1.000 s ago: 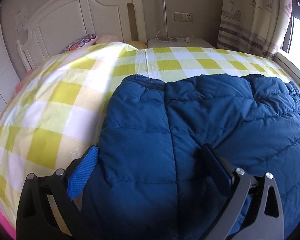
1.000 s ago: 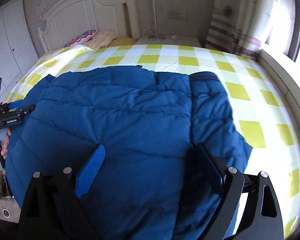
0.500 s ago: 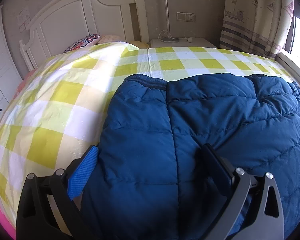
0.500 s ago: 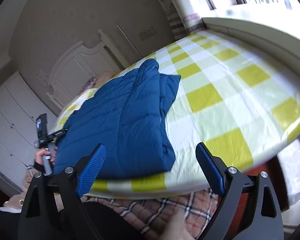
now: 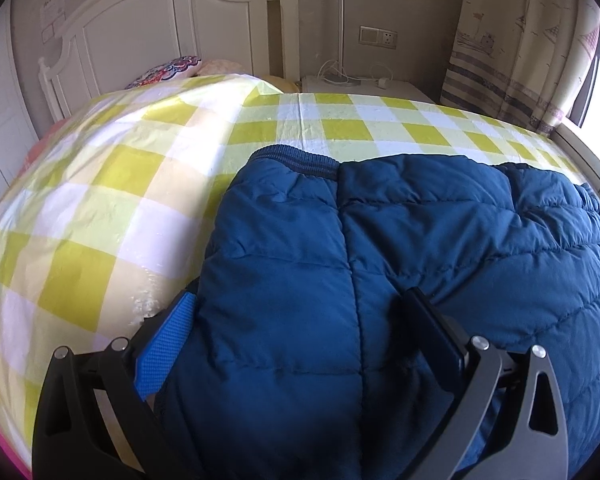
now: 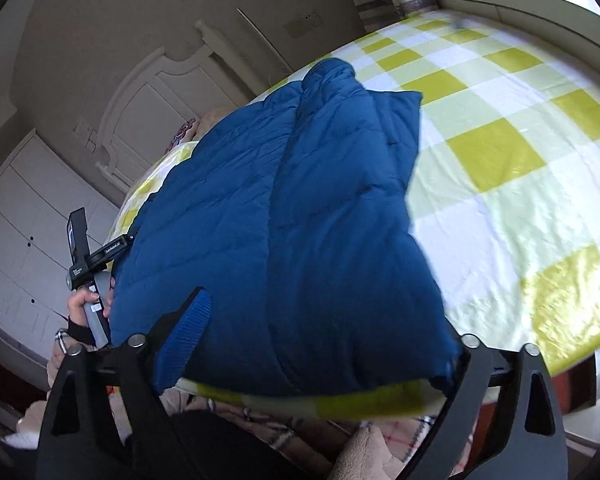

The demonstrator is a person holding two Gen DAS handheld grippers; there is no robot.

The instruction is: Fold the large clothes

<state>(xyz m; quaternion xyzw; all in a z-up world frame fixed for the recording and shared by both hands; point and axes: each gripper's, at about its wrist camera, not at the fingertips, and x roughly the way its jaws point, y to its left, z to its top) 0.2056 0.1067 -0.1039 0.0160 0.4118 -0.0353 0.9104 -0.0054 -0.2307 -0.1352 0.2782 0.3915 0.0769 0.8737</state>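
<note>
On the checked bedspread [image 6: 496,152] the blue puffer jacket [image 6: 300,220] lies folded at the near edge, open cover beyond. Right gripper [image 6: 324,344], jaws just widening, straddles its hem ungripped. Left gripper [image 5: 300,328] straddles padding; grip unclear.

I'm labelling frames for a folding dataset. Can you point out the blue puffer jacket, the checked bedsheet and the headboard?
blue puffer jacket [image 6: 300,220]: right wrist view, middle of the quilted body.
checked bedsheet [image 5: 100,208]: left wrist view, bare patch left of the jacket.
headboard [image 5: 148,36]: left wrist view, white panel.
</note>
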